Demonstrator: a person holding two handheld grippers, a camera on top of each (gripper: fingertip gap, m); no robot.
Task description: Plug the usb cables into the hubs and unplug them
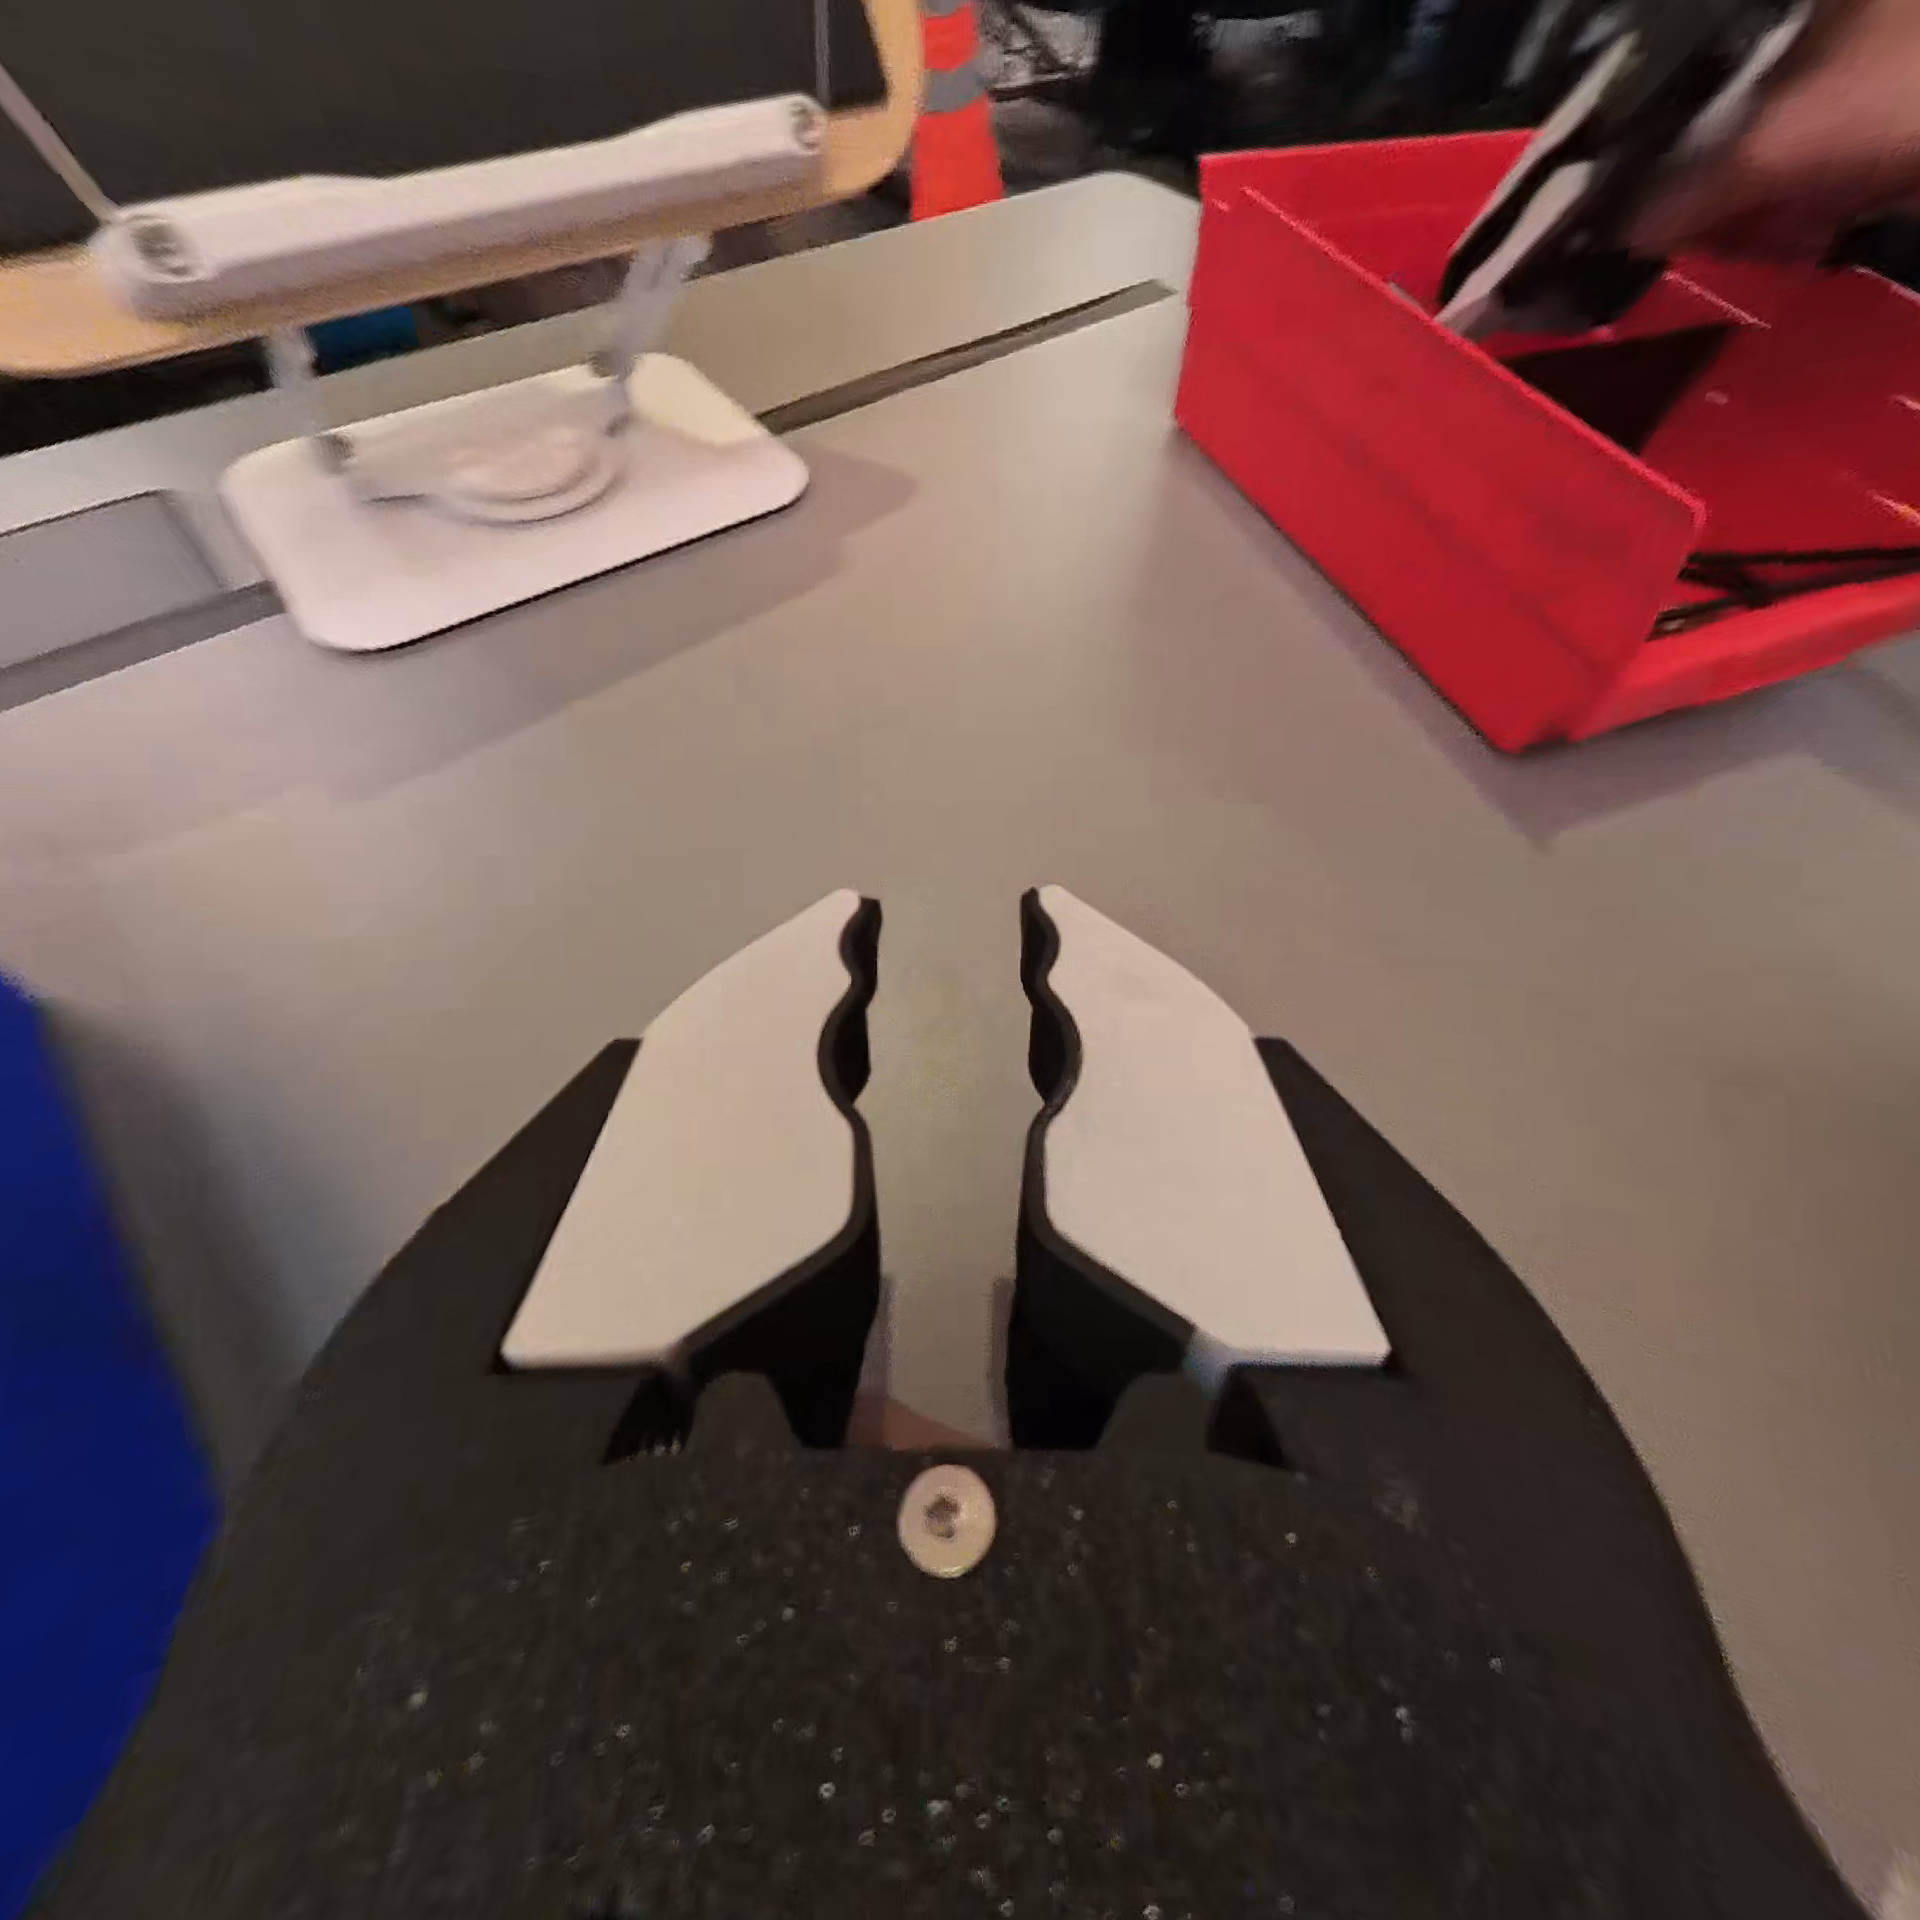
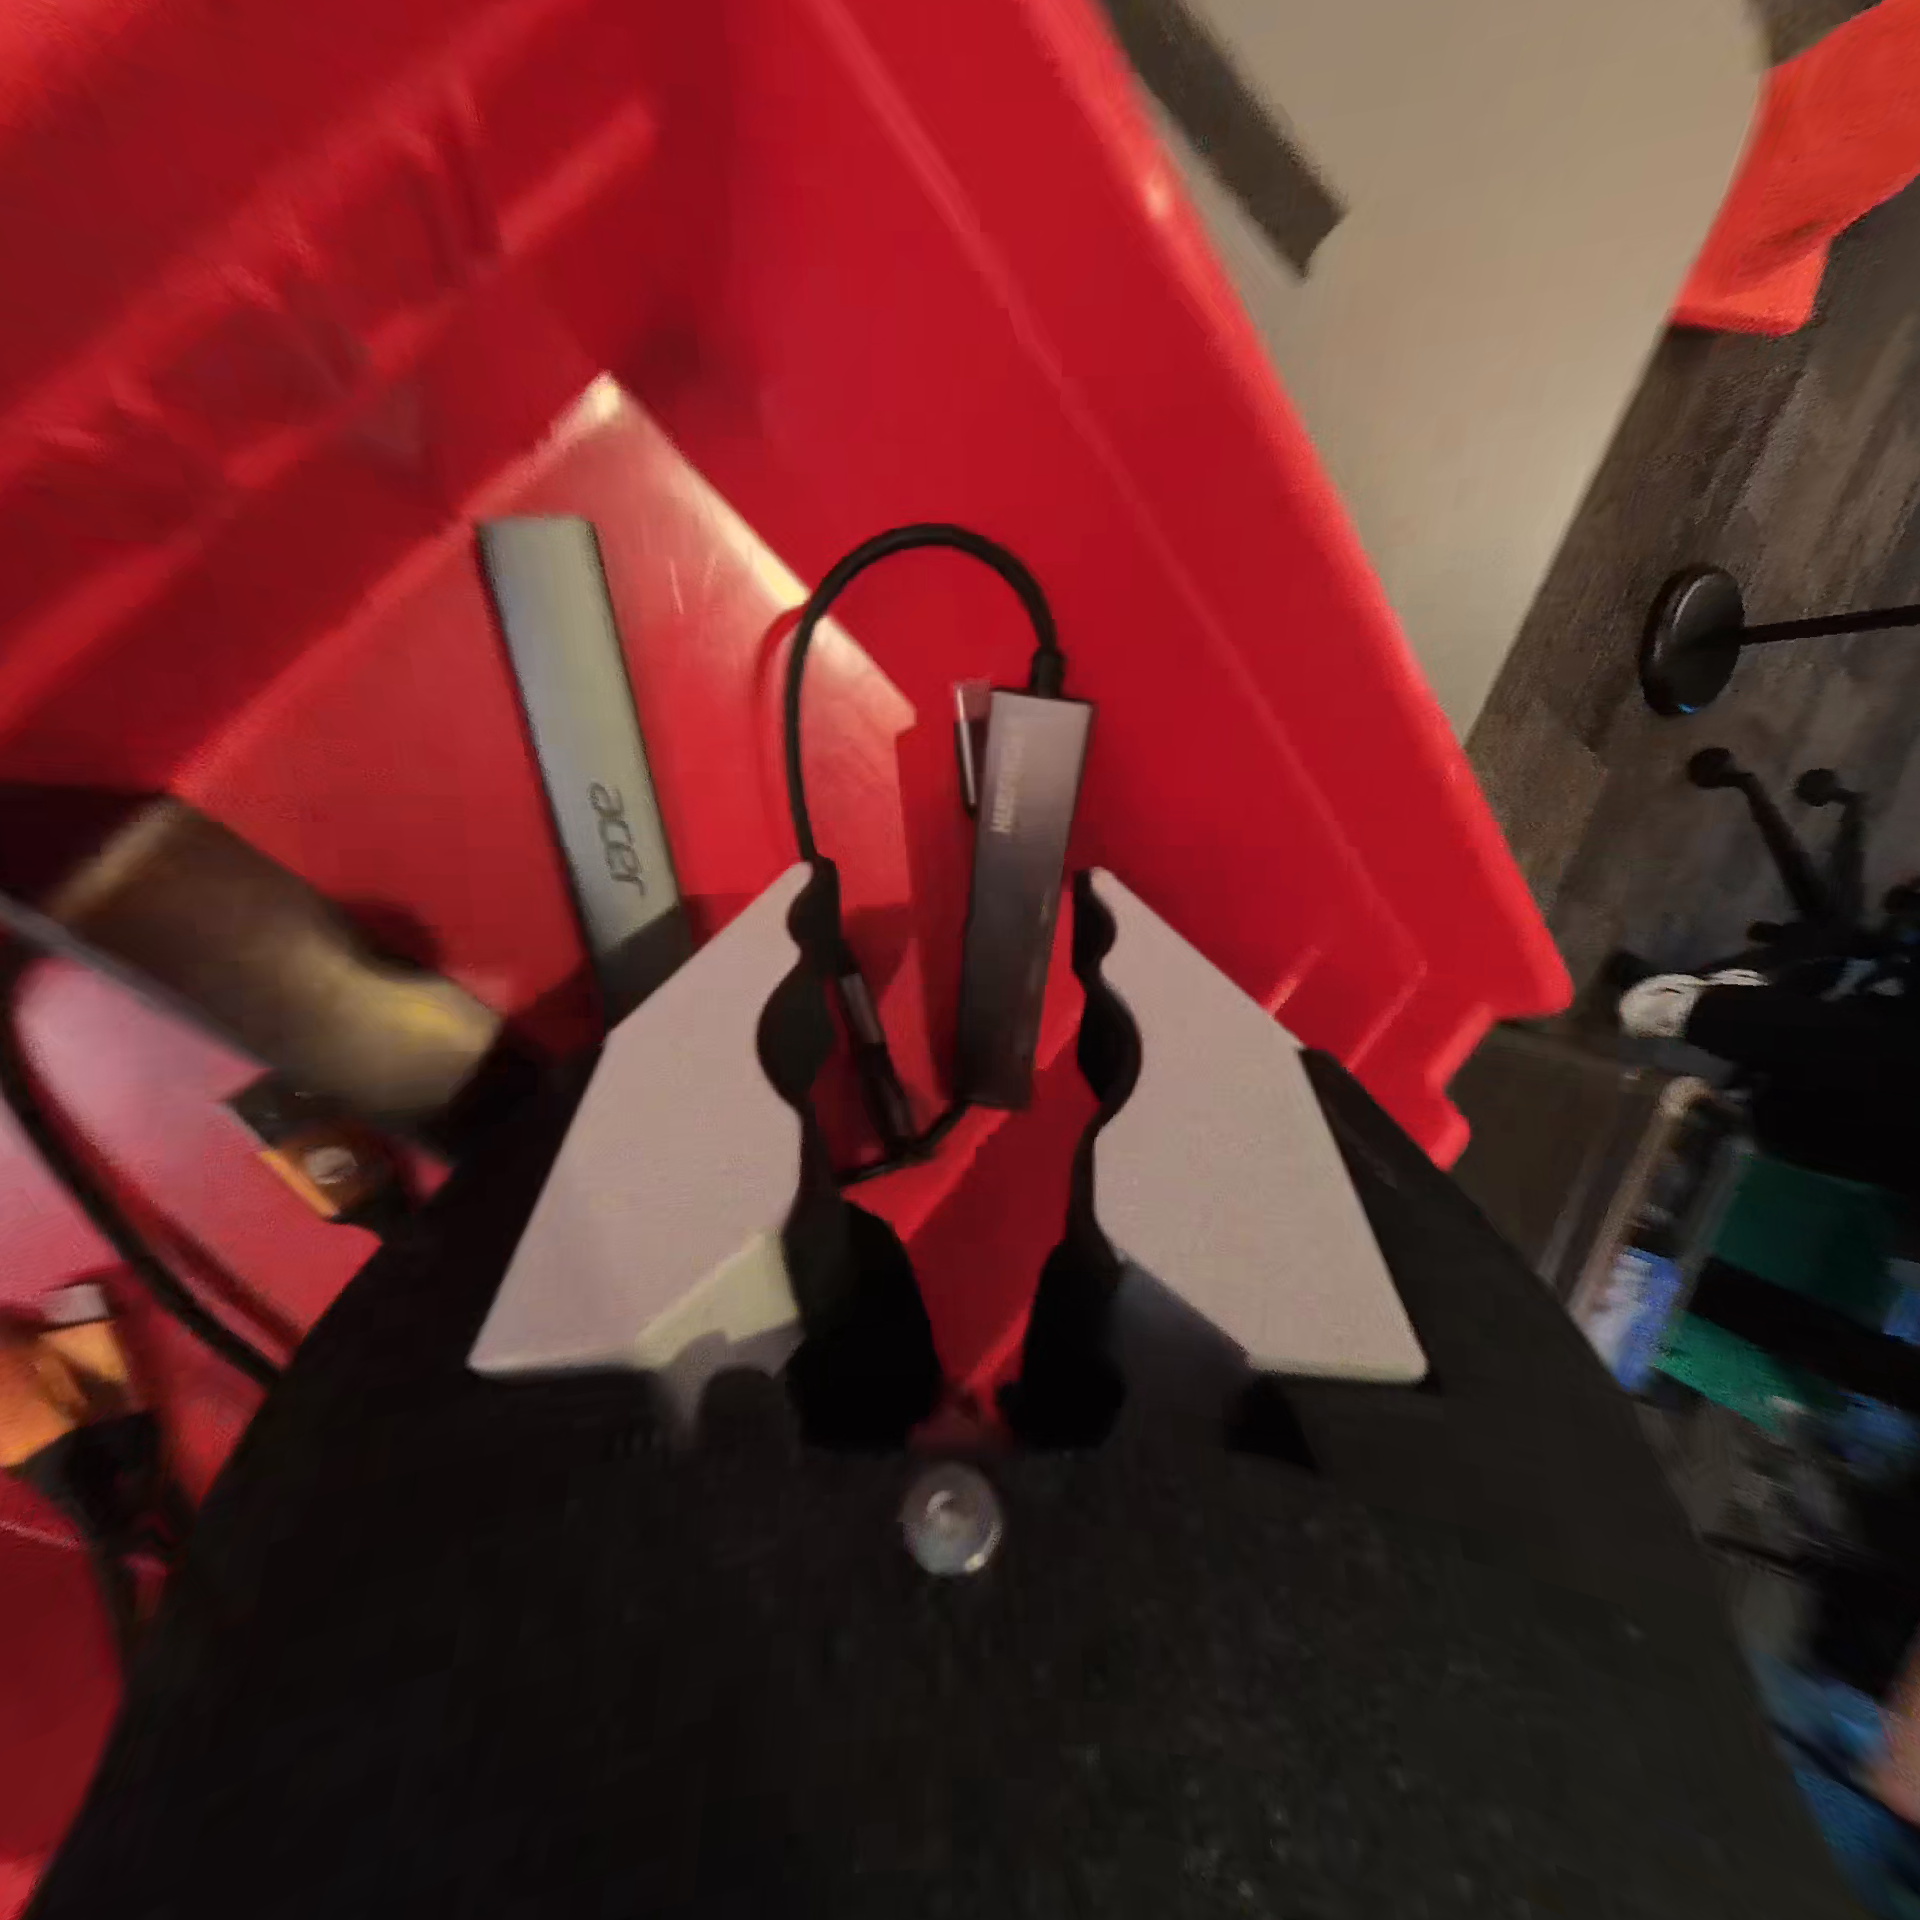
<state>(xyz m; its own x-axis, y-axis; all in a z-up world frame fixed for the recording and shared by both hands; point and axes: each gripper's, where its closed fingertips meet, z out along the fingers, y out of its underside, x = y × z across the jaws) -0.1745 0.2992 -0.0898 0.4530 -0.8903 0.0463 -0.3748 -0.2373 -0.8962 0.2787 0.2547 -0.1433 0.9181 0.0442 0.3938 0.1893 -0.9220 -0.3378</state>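
At the far left of the left wrist view we are seeing a white stand with a flat rounded base plate [image 1: 499, 520] and a long padded white bar on top, sitting on the smooth grey desk [image 1: 935, 727]. Behind it a pale wooden curved board [image 1: 873, 125] and an orange traffic cone [image 1: 951, 114] are showing, both blurred. Our left claw [image 1: 951, 935] is hovering over bare desk near the middle, its two white-faced fingers [image 1: 727, 1143] spread apart and gripping nothing. To the far right a red plastic bin with inner dividers [image 1: 1403, 468] is resting on the desk, and our right claw [image 1: 1538, 239] is dipping into it from above, well apart from the left one.

In the right wrist view we are looking down into the red plastic bin [image 2: 1039, 364]. At the left a blurred brownish object [image 2: 260, 966] and a black cable [image 2: 125, 1226] are lying in a neighbouring compartment. Further right a slim grey metal bar [image 2: 582, 727] is lying on the bin floor. Just right of it, a dark grey slim rectangular hub [image 2: 1023, 894] with a short looping black cord [image 2: 914, 551] is lying between the fingers of our right claw [image 2: 951, 883]. The fingers are standing apart, one beside the cord and one just beside the hub; we cannot tell whether they are touching either, since the frame is blurred. At the far right, dark carpeted floor [image 2: 1714, 468] is showing beyond the desk edge.
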